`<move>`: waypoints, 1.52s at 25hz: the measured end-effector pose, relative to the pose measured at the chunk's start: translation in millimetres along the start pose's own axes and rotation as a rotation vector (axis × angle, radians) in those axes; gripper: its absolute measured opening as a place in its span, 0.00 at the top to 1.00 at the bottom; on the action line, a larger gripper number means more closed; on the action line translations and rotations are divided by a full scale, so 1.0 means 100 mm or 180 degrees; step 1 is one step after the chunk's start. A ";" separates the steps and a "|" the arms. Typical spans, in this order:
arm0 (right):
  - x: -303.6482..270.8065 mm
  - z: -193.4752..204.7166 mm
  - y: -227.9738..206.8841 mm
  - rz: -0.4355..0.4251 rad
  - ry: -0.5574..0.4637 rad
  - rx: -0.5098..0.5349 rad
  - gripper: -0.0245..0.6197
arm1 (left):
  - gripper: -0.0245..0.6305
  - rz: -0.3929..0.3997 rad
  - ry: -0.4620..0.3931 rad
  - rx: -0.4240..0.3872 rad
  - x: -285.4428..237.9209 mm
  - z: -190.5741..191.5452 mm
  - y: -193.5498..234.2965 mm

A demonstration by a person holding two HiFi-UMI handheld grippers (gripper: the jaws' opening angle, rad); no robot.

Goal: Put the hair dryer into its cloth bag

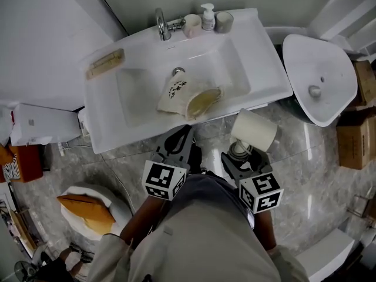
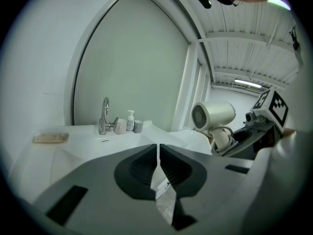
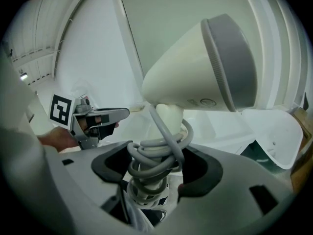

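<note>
The hair dryer (image 1: 254, 129) is up in the air just in front of the sink (image 1: 261, 57), and the right gripper (image 1: 238, 153) has it by the handle. Its jaws stand wide because they're wrapped around the handle plus the cord (image 3: 156, 155) coiled round it. That makes for a fat, probably slightly squishy grip.

The cloth bag (image 1: 187, 96) lies slumped in the basin, at roughly 10 o'clock from the dryer in the head view. Its mouth looks like it gapes toward 4 o'clock. The left gripper (image 1: 181, 137) hovers just short of the sink's front edge, at 6 o'clock from the bag. Its jaws are pressed together with nothing between them.

So the step looks like bringing the dryer to the bag, and the bag is the fiddly part. The person would do well to open the left jaws, pinch only the top layer of the bag's rim and lift it so the mouth stands open. Then the dryer's big head can go in first, coming from 4 o'clock.

Going slowly should help, since loose cord loops could snag on the fabric edge. The faucet (image 1: 163, 25) sits at 11 o'clock from the bag, well clear.
</note>
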State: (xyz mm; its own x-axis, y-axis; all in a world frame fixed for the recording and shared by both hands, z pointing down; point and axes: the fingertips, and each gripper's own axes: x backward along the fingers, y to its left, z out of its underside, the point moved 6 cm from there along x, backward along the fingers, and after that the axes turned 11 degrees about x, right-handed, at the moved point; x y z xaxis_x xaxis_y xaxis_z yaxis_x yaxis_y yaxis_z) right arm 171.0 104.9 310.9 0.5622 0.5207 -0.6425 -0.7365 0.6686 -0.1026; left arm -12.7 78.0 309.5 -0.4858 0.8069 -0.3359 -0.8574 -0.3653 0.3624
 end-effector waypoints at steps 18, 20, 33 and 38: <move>-0.56 -0.49 -0.31 0.0206 0.0136 -0.0074 0.49 | 0.70 0.0267 0.0533 0.0072 -0.68 0.10 0.65; -0.59 -0.50 -0.33 0.0205 0.0158 -0.0108 0.49 | 0.70 0.0211 0.0606 -0.0022 -0.74 0.18 0.69; -0.82 -0.46 -0.49 0.0027 0.0375 -0.0114 0.49 | 0.61 -0.0035 0.1139 0.0162 -1.13 0.55 0.89; -0.88 -0.44 -0.60 -0.0095 0.0469 -0.0074 0.49 | 0.79 -0.0229 0.1055 0.0329 -1.18 0.49 0.98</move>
State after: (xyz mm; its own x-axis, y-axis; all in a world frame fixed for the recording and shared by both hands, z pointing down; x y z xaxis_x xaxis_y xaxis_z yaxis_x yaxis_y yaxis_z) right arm 149.5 -4.8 340.4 0.5239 0.4162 -0.7432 -0.7298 0.6692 -0.1397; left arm -31.2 -30.7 427.1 -0.4680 0.6282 -0.6216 -0.8780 -0.2504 0.4080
